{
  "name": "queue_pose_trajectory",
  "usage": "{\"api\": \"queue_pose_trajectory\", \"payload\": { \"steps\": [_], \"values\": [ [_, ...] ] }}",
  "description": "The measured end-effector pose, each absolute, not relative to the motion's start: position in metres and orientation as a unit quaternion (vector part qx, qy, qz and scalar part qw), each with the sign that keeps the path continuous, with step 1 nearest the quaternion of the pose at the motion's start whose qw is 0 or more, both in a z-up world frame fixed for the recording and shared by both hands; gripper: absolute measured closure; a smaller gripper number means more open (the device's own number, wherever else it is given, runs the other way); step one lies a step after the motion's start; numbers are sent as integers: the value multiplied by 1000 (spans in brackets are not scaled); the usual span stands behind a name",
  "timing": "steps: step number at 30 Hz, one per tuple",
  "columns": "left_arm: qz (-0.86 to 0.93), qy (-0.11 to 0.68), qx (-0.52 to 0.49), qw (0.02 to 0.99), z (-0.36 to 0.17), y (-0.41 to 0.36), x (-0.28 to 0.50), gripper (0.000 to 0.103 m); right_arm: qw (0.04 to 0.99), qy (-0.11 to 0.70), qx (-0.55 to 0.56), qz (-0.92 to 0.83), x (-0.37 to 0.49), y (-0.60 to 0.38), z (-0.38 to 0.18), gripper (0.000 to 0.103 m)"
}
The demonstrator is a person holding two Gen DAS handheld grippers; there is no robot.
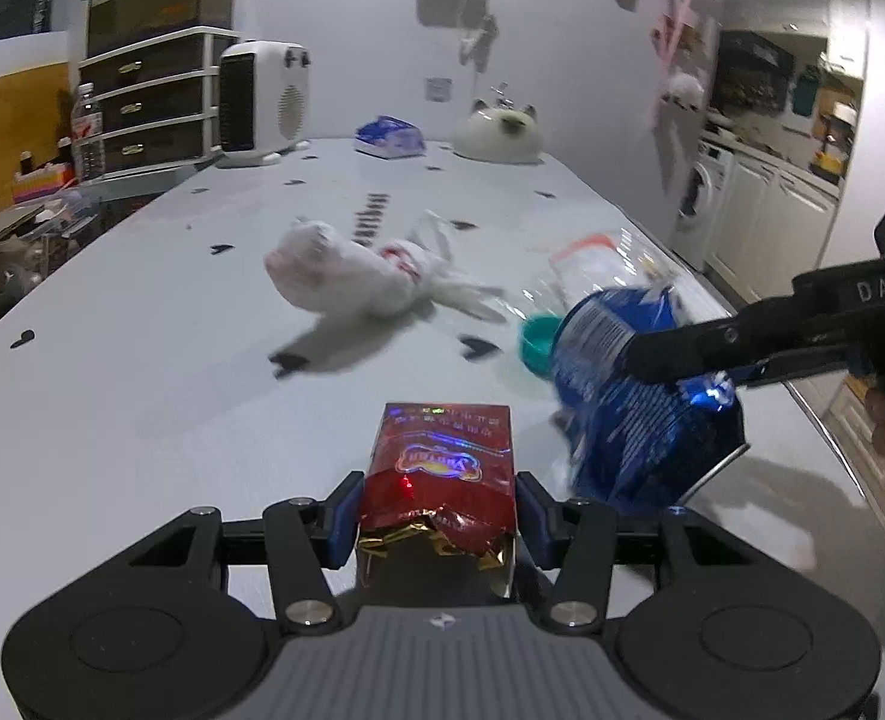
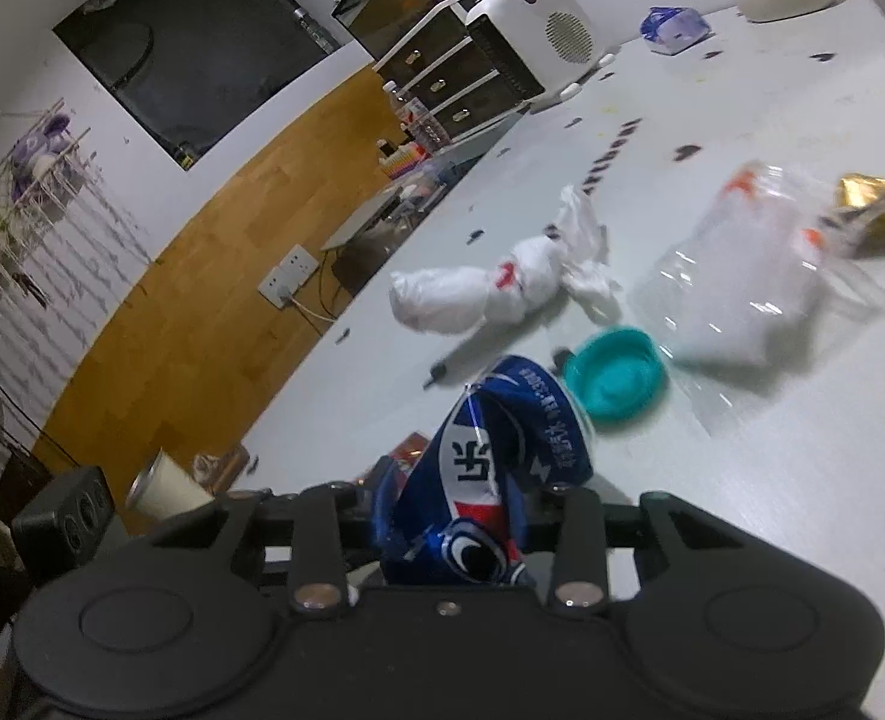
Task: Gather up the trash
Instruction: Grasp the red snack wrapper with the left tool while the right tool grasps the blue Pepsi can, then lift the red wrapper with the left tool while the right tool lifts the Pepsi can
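The left claw [image 1: 439, 519] is clenched on a red bag [image 1: 439, 468]. The bag stands up between the 2 blue pads [image 1: 346, 519], and its torn gold end points back at the camera. The right claw [image 2: 457, 525] is clenched on a blue bag [image 2: 490, 468]. In the left view this claw comes in from the right side and pinches the blue bag in its crumpled middle, so the bag hangs off the table [image 1: 112, 360].

So both hands are full. I think the next move is to carry these 2 bags to a bin, but no bin shows in either picture.

More trash lies on the table. Take the teal lid [image 2: 613, 381] as the mark. The lid is just past the tip of the blue bag, so the right claw is the nearer one. A white tied bag [image 2: 472, 294] lies beyond the lid and to its left, with its long side running across the table, the knot end toward the clear wrap. A clear wrap [image 2: 748, 294] lies beyond the lid and to its right. A gold wrapper [image 2: 874, 216] sits past the clear wrap, far from the lid.
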State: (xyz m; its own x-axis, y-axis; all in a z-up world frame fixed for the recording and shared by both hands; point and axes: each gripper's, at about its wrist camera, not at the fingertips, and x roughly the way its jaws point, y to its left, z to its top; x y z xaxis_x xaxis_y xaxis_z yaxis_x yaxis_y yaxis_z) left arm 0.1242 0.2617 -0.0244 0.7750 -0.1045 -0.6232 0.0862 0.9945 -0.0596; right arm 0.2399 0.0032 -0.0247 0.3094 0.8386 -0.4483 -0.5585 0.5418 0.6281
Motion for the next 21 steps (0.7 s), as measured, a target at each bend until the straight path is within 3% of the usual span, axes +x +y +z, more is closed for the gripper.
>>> {"api": "queue_pose_trajectory", "payload": {
  "steps": [7, 12, 21],
  "values": [
    [-61, 341, 13, 938, -24, 237, 90, 47, 806, 378, 171, 423, 198, -46, -16, 69],
    [-49, 347, 30, 936, -23, 225, 87, 24, 805, 385, 169, 419, 169, -71, -16, 69],
    [-46, 363, 41, 930, -30, 214, 98, 20, 828, 390, 117, 385, 136, -89, 1, 69]
  ]
}}
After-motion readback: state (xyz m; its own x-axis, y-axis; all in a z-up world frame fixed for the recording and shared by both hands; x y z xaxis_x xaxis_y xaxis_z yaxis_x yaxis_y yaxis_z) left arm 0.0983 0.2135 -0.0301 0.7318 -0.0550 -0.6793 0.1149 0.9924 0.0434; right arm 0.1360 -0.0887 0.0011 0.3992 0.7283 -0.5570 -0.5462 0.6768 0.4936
